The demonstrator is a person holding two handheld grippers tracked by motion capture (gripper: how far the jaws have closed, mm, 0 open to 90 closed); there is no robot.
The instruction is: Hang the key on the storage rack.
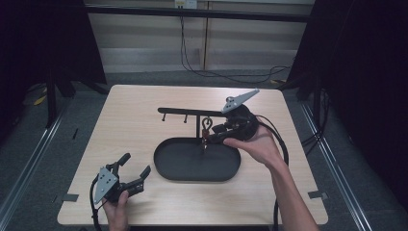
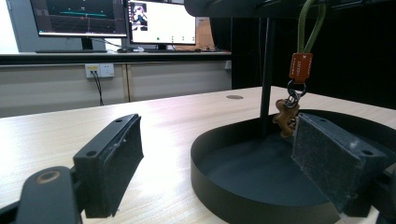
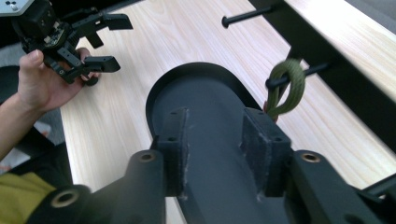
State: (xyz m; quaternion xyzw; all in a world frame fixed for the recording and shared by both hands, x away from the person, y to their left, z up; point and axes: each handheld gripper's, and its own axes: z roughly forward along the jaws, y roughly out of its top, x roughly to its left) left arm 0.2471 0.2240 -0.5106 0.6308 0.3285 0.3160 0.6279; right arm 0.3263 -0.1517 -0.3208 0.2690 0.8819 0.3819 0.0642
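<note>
In the centre of the high view, the black oval tray point(image 1: 197, 161) carries a stand point(image 1: 192, 111) with pegs, and the keychain point(image 1: 206, 131) with its green cord loop point(image 3: 285, 86) hangs on one peg just beside the right gripper point(image 1: 217, 134), whose jaws stand partly apart with nothing between them. If these jaws close beside the small loop, they may push it and make the keychain swing, or catch the peg and tip the stand. At the lower left, the left gripper point(image 1: 135, 169) rests with jaws wide apart and empty, too far to steady the tray.

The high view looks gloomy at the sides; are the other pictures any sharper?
High view: table lit, surroundings dark, slightly soft. Left gripper view: near pads blurred, keychain fairly crisp, screens glaring. Right gripper view: the gripper's own arms soft, green loop a bit smeared.
</note>
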